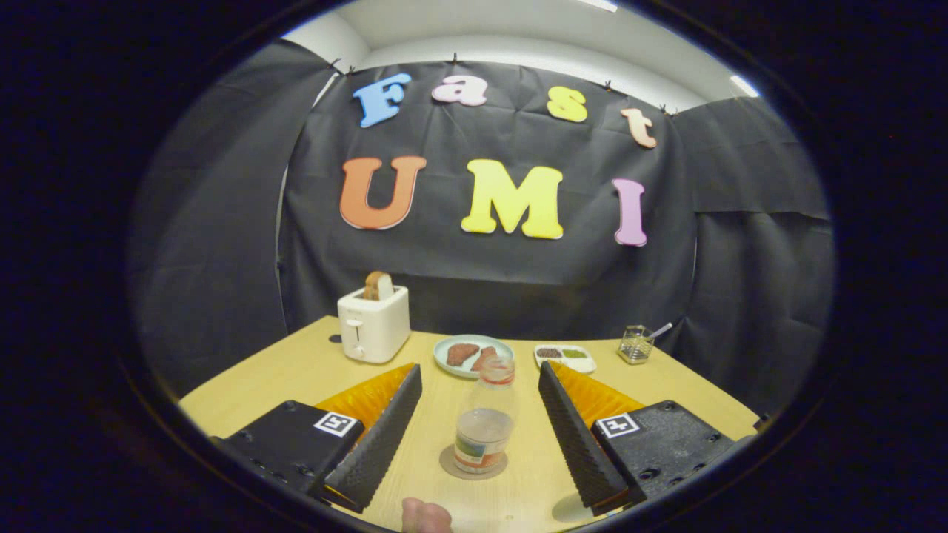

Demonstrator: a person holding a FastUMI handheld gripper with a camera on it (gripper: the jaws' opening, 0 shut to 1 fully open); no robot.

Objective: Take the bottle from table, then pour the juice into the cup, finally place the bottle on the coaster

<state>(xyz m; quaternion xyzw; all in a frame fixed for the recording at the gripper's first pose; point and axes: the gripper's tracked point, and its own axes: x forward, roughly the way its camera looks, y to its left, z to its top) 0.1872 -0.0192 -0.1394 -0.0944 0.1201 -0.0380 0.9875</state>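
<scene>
A light wooden table [666,385] stands in a booth, seen from a camera riding on a hand-held gripper [480,385]. Its two fingers are spread wide and hold nothing.

Between the fingers, clear of both, a small clear bottle [485,426] stands upright on a round coaster [474,466]. It has a label band low on its body, and a little liquid seems to sit inside. With the bottle already on the coaster and the fingers wide apart, the task looks finished or nearly so. The open spread gives room to draw away without tipping it.

Near the camera, a fingertip [426,516] of the person shows.

Further back, from left to right:
- a white toaster [374,326] with a slice of bread [378,285] sticking up
- a pale plate [444,359] of brown food
- a small white dish [566,358] with two fillings
- a glass cup [635,344] with a spoon [658,330] in it, at the far right, well apart from the bottle

Whether the cup holds juice is too small to tell.
</scene>
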